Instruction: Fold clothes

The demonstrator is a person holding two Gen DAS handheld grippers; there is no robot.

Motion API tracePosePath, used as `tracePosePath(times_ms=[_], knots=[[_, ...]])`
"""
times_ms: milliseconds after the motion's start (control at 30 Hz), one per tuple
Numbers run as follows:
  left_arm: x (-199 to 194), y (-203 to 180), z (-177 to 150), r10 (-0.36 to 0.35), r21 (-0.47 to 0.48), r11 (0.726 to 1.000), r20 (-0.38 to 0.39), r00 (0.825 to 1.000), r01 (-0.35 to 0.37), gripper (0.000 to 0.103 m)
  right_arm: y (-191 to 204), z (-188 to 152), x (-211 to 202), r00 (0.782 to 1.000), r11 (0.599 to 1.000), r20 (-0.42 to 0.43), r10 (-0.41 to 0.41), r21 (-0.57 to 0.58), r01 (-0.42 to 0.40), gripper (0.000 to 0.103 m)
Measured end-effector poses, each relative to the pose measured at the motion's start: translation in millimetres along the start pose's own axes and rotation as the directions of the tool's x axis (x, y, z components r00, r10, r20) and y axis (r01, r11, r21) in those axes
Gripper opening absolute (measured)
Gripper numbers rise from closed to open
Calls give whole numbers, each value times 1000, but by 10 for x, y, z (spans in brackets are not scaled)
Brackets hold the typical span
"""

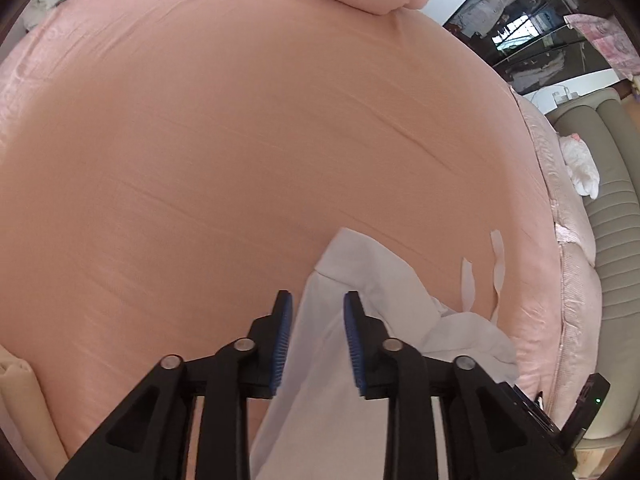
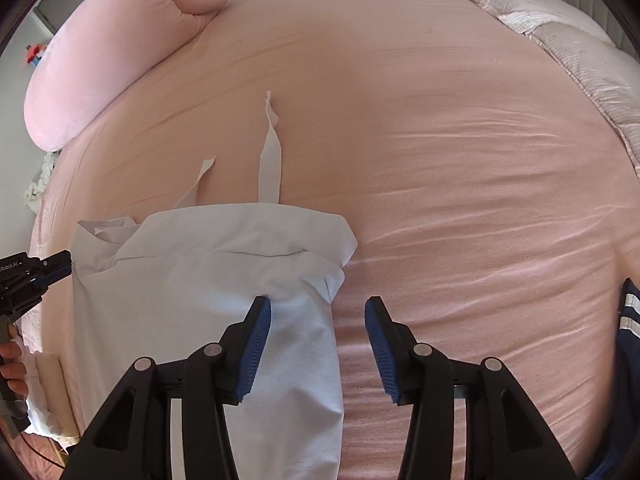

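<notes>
Garment [image 2: 208, 280], pale white, lies folded on pink bedsheet [image 2: 440, 160], near the bed's front edge; two ties [image 2: 271, 160] trail from its far hem across the sheet. Left gripper [image 1: 318, 300] hangs over the cloth, blue pads apart, fabric showing between them but not pinched. Right gripper [image 2: 318, 304] jaws apart too: its left pad rests over the garment's right edge, its right pad over bare sheet. Nothing gripped by either. Pink rolled duvet [image 2: 120, 52] at the sheet's far left corner. Dark navy cloth with white stripes [image 2: 628, 320] at the right margin. Person's hand [image 2: 12, 368] on the left gripper's handle.
</notes>
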State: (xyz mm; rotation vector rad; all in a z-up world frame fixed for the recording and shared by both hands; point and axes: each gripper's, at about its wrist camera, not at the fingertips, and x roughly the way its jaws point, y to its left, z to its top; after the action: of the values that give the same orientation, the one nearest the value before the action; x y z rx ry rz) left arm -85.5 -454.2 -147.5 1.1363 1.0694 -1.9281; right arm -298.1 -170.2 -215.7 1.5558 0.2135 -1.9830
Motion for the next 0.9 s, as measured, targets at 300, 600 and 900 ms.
tracePosePath(times_ms=[300, 600, 900], knots=[[296, -105, 59, -99, -10, 995, -73, 992, 99, 78, -112, 52, 170, 994, 982, -8, 112, 153, -110, 71], [647, -629, -34, -62, 126, 989, -134, 989, 79, 78, -161, 231, 247, 987, 940, 10, 163, 303, -159, 76], [713, -907, -249, 82, 259, 962, 21, 996, -84, 19, 70, 264, 275, 1000, 991, -8, 1, 137, 0, 34]])
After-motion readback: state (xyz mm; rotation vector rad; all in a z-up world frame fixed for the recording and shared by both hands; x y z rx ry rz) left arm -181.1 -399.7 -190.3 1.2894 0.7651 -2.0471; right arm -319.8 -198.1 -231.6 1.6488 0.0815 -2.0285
